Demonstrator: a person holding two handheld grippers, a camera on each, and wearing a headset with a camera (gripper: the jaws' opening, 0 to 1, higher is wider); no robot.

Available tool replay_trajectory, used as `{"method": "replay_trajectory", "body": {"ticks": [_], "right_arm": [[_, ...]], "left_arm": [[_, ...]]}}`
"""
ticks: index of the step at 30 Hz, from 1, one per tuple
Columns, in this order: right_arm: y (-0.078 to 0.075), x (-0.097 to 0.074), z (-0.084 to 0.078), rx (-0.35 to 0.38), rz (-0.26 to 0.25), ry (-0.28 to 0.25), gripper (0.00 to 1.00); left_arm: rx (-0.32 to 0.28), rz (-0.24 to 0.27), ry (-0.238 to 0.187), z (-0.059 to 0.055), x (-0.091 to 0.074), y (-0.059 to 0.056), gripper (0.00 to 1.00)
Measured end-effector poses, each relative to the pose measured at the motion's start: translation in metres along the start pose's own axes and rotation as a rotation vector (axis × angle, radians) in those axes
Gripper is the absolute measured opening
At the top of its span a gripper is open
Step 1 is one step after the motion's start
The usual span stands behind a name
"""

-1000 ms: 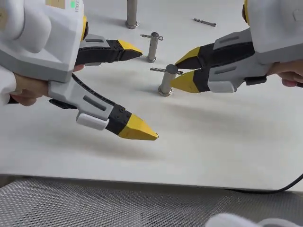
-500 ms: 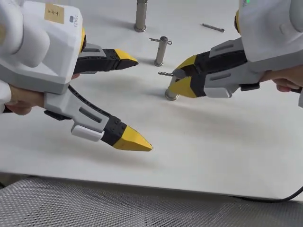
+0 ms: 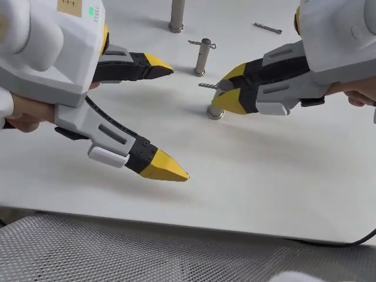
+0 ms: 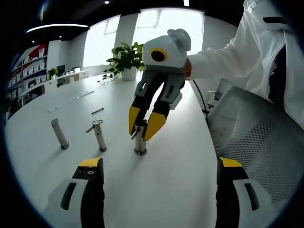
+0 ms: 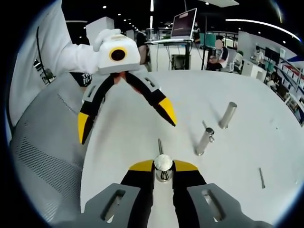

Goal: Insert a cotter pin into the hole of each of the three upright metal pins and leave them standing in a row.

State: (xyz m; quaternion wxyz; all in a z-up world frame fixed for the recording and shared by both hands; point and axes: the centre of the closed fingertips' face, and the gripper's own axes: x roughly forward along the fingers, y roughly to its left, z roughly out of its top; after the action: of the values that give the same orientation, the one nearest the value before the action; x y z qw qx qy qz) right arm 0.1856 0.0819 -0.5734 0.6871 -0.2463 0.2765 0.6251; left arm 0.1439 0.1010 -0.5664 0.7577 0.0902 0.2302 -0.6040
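Clasping the head of the nearest metal pin [image 3: 215, 110], the right tongs [image 3: 226, 94] have their yellow-tipped jaws set close against either side of it. A cotter pin [image 3: 205, 86] runs through that pin's hole. Its straight end sticks out on the side toward the left tongs [image 3: 167, 120], and in the right gripper view its loop lies between the jaws just behind the head. The left tongs are spread wide and hold nothing, hovering over the white desk [image 3: 264, 176], near that pin but apart from it. All three pins stand upright in a row. The middle metal pin [image 3: 201, 59] carries a second cotter pin [image 3: 200, 43] through its top. The far metal pin [image 3: 176, 14] is cut off by the top edge of the head view. A loose cotter pin [image 3: 267, 27] lies flat on the desk beyond the right tongs.
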Motion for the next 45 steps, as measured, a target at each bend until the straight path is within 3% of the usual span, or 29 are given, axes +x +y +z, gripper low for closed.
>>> {"method": "replay_trajectory", "body": {"ticks": [5, 12, 17, 28, 34, 45], "right_arm": [[-0.001, -0.002, -0.001, -0.01, -0.001, 0.011, 0.08], [-0.015, -0.011, -0.008, -0.02, -0.018, 0.015, 0.08], [-0.035, -0.018, -0.013, -0.004, -0.06, 0.005, 0.08], [-0.07, -0.026, -0.025, 0.034, -0.095, -0.008, 0.08], [-0.077, -0.025, -0.026, 0.037, -0.105, -0.009, 0.08], [-0.079, -0.024, -0.024, 0.02, -0.061, -0.019, 0.08]], "left_arm": [[-0.009, 0.006, -0.001, -0.001, 0.0, 0.0, 0.99], [-0.007, 0.018, 0.005, -0.001, -0.002, 0.002, 0.99], [-0.023, 0.019, 0.012, -0.004, -0.002, 0.001, 0.99], [-0.035, 0.032, 0.0, 0.002, 0.0, 0.001, 0.99], [-0.047, 0.064, -0.007, 0.004, 0.002, 0.006, 0.99], [-0.057, 0.064, -0.007, 0.005, 0.002, 0.004, 0.99]]}}
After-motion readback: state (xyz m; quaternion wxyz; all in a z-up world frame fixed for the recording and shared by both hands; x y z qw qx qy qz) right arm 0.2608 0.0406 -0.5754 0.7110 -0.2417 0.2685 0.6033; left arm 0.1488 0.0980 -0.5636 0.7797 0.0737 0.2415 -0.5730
